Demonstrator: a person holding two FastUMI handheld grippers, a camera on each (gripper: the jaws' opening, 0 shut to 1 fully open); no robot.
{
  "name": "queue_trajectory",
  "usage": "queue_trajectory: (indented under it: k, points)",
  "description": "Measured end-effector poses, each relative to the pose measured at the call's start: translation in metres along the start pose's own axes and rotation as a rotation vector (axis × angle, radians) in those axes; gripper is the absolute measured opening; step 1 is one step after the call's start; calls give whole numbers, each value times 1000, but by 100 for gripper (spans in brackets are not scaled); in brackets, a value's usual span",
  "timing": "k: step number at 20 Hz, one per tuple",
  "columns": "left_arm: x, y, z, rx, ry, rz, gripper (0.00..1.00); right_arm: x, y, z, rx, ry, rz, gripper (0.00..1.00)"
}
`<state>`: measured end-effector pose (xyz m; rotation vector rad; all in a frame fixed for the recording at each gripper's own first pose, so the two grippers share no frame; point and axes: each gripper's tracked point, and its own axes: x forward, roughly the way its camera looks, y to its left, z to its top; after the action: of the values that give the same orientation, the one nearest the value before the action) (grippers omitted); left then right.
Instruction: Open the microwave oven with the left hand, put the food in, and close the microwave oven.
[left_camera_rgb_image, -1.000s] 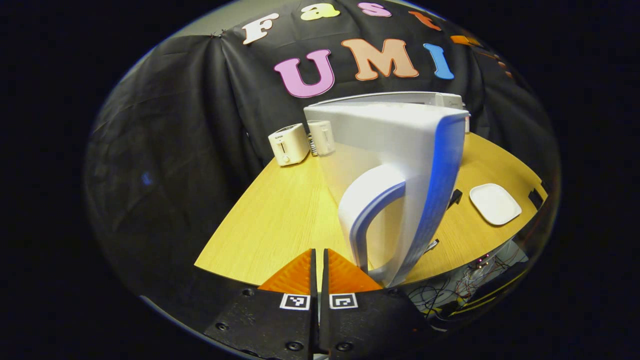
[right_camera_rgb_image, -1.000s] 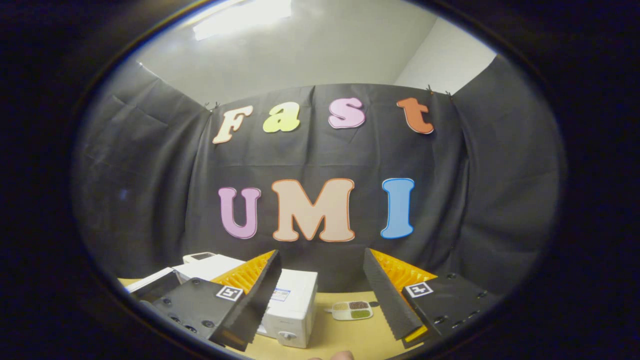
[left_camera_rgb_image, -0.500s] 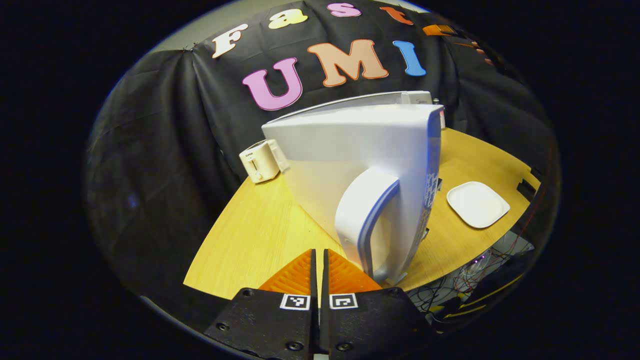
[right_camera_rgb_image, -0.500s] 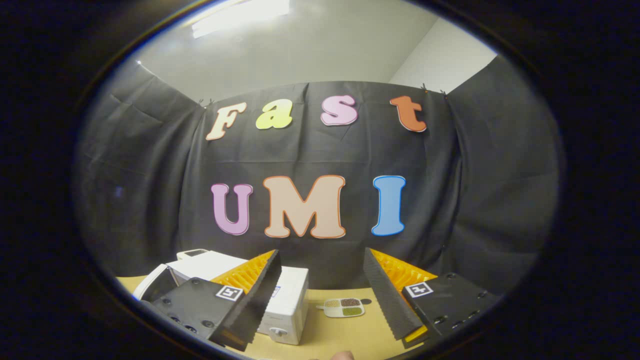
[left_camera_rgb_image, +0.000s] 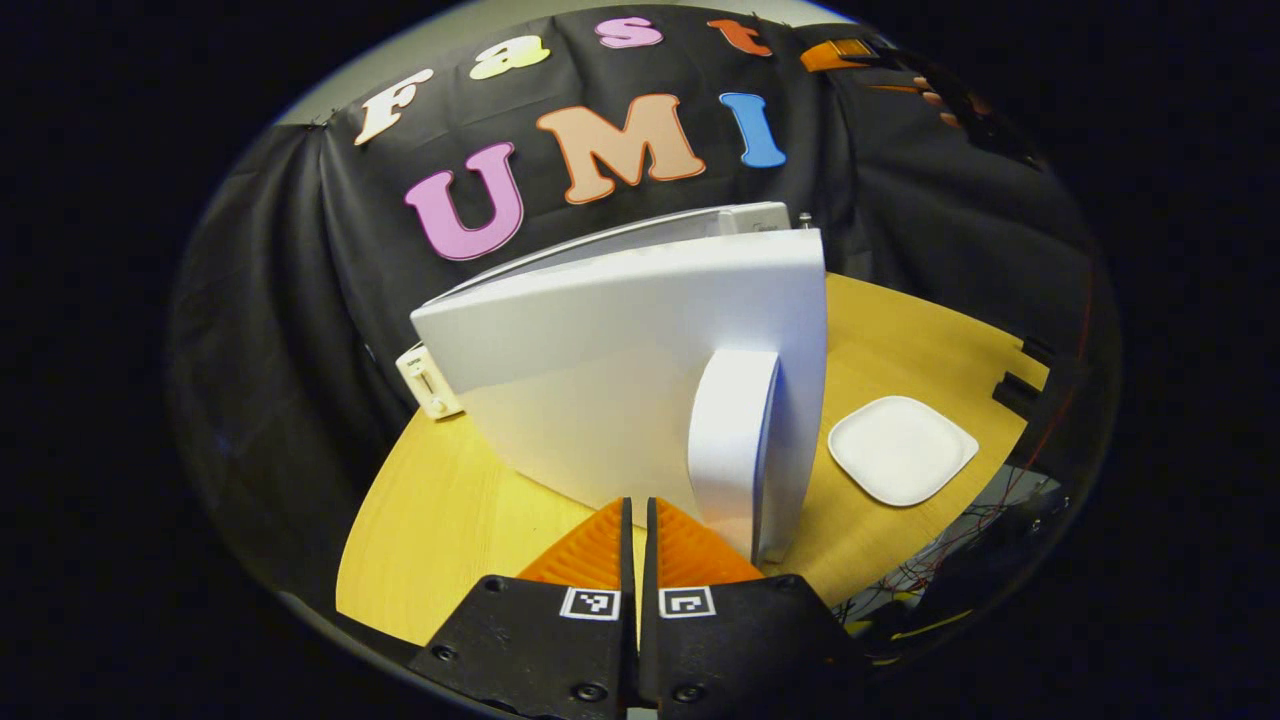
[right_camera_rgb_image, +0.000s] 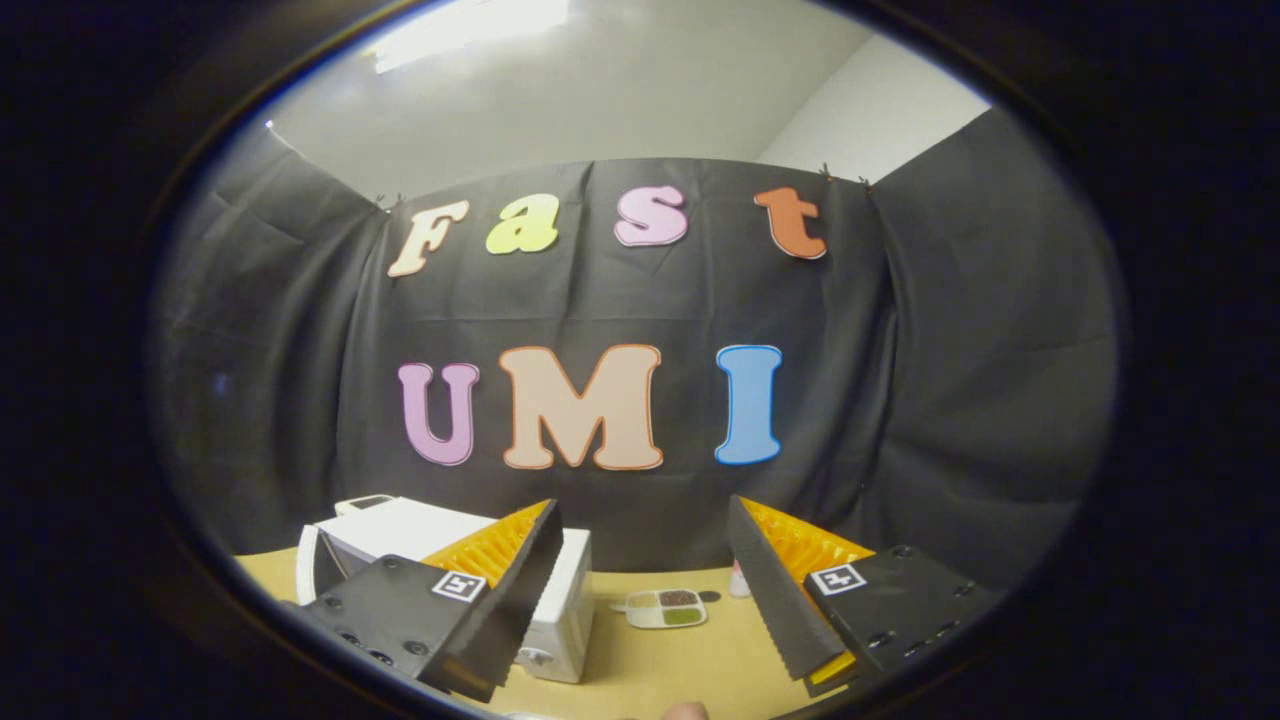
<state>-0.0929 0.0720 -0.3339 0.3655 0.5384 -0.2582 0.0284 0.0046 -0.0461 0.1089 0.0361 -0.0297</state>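
Note:
The white microwave (left_camera_rgb_image: 620, 330) stands on the wooden table (left_camera_rgb_image: 440, 520). Its door faces me, swung close against the body, so the inside is hidden. My left gripper (left_camera_rgb_image: 637, 506) is shut with nothing in it, low in front of the door and just left of the white handle (left_camera_rgb_image: 735, 440). Whether it touches the door I cannot tell. My right gripper (right_camera_rgb_image: 643, 503) is open and holds nothing, raised above the table to the right of the microwave (right_camera_rgb_image: 400, 525). That right gripper (left_camera_rgb_image: 850, 50) and its hand also appear far off, high up.
An empty white plate (left_camera_rgb_image: 903, 448) lies on the table right of the microwave, near the front edge. A white toaster (left_camera_rgb_image: 430, 380) stands behind on the left. A small divided dish (right_camera_rgb_image: 665, 607) with coloured fillings sits toward the back wall. Cables hang below the table edge.
The microwave door has swung from open toward the body, and its front now faces me. My left gripper followed it, still shut. The right gripper stays open and has barely drifted.

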Motion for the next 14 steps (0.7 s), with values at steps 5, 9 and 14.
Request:
queue_trajectory:
  k: [5, 9, 14]
  points:
    - [20, -12, 22, 30, -31, -58, 0, -8, -17, 1, -11, 10, -46, 95]
    - [37, -19, 31, -15, -37, -96, 0, -16, -24, 4, -24, 10, -70, 95]
    - [57, -28, 52, -63, -62, -145, 0, -24, -30, 8, -56, 15, -95, 94]
